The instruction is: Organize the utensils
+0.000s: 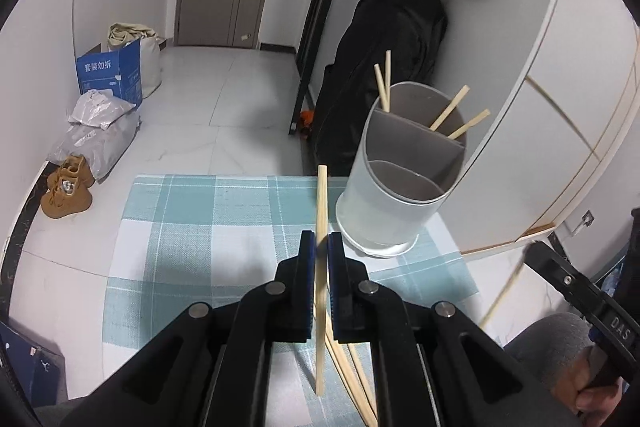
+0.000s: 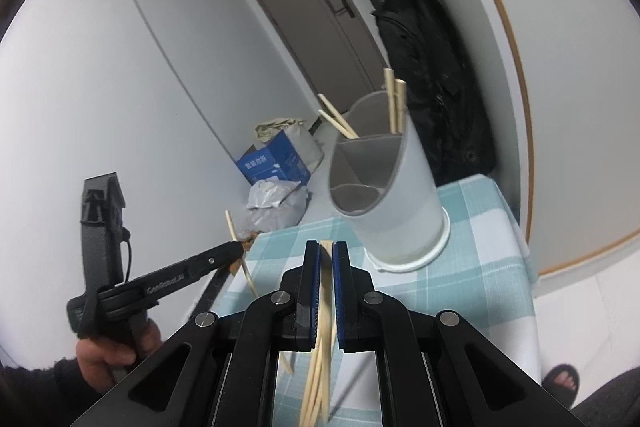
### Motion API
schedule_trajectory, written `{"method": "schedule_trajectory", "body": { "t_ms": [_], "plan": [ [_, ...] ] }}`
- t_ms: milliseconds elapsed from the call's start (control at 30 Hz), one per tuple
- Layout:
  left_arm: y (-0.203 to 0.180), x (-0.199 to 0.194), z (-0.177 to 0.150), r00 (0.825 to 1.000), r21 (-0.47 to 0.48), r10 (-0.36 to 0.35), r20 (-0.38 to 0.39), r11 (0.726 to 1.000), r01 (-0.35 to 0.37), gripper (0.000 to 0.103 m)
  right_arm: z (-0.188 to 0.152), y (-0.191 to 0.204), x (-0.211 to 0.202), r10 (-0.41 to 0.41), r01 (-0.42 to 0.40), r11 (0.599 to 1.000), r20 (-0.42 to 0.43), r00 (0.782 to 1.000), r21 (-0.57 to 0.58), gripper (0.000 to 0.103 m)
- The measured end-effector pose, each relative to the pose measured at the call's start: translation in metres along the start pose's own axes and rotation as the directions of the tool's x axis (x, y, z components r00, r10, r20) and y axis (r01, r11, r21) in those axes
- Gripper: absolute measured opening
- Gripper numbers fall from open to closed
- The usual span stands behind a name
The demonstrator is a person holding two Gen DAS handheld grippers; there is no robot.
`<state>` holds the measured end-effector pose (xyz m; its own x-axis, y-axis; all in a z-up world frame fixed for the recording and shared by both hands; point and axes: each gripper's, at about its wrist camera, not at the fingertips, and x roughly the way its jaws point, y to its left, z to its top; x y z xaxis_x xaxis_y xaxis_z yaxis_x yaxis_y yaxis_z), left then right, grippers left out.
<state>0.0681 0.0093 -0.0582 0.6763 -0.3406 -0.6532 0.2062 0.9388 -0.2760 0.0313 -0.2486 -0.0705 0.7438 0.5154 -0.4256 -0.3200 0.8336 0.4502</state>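
Left hand-held gripper (image 1: pixel 321 247) clamps 1 chopstick (image 1: pixel 321 211) upright; right hand-held gripper (image 2: pixel 327 255) clamps chopstick bundle (image 2: pixel 320 367) lengthwise.

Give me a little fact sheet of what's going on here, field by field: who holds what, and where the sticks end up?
Setting: small table with a teal checked cloth
Holder: grey divided cup standing on the cloth
Already in holder: four chopsticks, in the rear sections; front section looks empty
Left gripper: jaws shut on a single chopstick, held upright
Right gripper: jaws shut on a bundle of chopsticks
Person: one hand seen gripping the left tool's handle
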Motion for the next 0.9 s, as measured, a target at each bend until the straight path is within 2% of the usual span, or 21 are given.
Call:
{"method": "schedule_trajectory", "body": {
  "t_ms": [200,533,900],
  "plan": [
    [-0.010,-0.013,-0.003,1.000,0.030,-0.018,0.023,0.999,0.017,0.002,0.004,0.023,0.000,-0.005,0.006,0.997,0.016,1.000,-0.076,0.006],
    [-0.018,-0.026,0.001,0.999,0.087,-0.028,0.021,0.996,0.026,0.002,0.019,0.040,0.007,0.004,0.000,0.992,0.029,1.000,-0.128,0.006],
    [-0.033,-0.046,0.032,0.997,0.111,-0.048,0.052,0.993,0.042,0.002,0.054,0.048,-0.005,0.025,-0.012,0.989,0.083,0.996,-0.150,0.006]
  ]
}}
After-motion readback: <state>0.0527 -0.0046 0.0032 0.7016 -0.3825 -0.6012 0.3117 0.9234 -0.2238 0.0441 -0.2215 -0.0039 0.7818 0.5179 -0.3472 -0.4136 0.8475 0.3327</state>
